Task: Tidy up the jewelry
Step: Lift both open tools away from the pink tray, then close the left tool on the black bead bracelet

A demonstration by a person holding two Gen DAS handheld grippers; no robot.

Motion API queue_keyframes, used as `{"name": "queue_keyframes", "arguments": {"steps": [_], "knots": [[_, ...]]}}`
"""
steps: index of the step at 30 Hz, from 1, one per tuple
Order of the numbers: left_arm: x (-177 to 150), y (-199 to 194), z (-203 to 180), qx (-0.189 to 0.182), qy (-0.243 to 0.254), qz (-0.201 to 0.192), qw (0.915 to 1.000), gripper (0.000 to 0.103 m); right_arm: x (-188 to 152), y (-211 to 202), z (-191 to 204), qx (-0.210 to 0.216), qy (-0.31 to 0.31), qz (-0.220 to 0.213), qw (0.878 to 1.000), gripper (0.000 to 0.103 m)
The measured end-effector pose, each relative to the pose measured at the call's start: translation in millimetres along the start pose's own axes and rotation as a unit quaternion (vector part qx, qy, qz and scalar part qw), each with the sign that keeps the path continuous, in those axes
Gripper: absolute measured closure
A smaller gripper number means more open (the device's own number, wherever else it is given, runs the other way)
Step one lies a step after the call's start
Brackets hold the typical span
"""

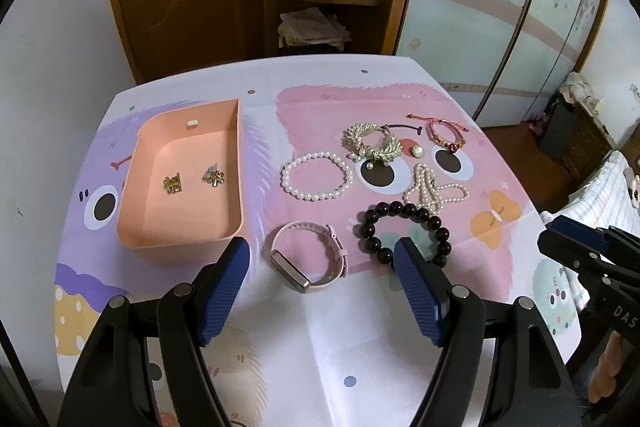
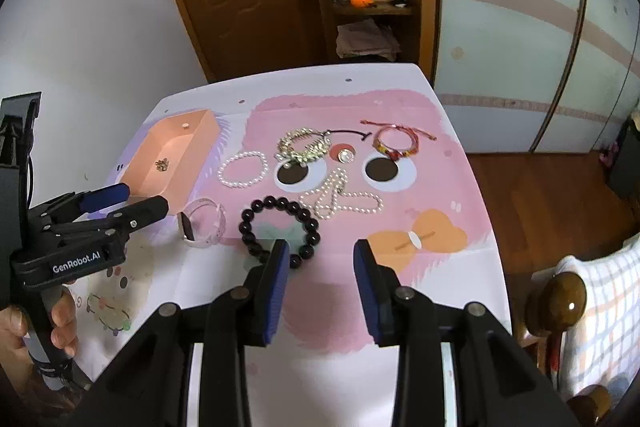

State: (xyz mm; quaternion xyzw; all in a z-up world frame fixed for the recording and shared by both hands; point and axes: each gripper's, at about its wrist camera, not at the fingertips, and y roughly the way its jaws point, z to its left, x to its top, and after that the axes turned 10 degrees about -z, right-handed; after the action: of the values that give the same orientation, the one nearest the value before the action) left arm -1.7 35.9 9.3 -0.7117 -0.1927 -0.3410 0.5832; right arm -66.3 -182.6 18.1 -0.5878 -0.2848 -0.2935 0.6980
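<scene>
While both are hovering low over the near edge of the table [image 1: 320,347], the left tool [image 1: 322,267] is standing spread wide with nothing between its ribbed blue pads, and the right tool [image 2: 320,267] is likewise gaping and holding nothing. Just beyond the left tool's tips, a pale pink watch [image 1: 308,259] with a metallic rectangular face is lying beside a ring of glossy round black beads [image 1: 404,231]. Farther back, a rounded peach plastic tray [image 1: 180,239] is holding two small gold trinkets [image 1: 194,179], while a white pearl bracelet [image 1: 316,177], a tangled pearl strand [image 1: 434,189], a leafy gold piece [image 1: 372,143] and a red woven cord bracelet [image 1: 442,133] are resting on the cartoon-printed cloth.
</scene>
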Motion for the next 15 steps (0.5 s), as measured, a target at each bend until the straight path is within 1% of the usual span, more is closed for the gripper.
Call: {"name": "queue_keyframes", "arguments": {"steps": [6,10,15], "knots": [[-14,17,0,0.002,0.0,0.017,0.9999,0.03,-12,10,-14,0.008,0.011,0.009,1.0,0.07],[-23,32,-2,0.001,0.0,0.03,0.9995,0.03,-21,27,-19,0.025,0.022,0.028,0.999,0.07],[-28,49,-13,-0.006,0.01,0.047,0.9988,0.03,-26,46,-25,0.033,0.04,0.043,0.998,0.07]]}}
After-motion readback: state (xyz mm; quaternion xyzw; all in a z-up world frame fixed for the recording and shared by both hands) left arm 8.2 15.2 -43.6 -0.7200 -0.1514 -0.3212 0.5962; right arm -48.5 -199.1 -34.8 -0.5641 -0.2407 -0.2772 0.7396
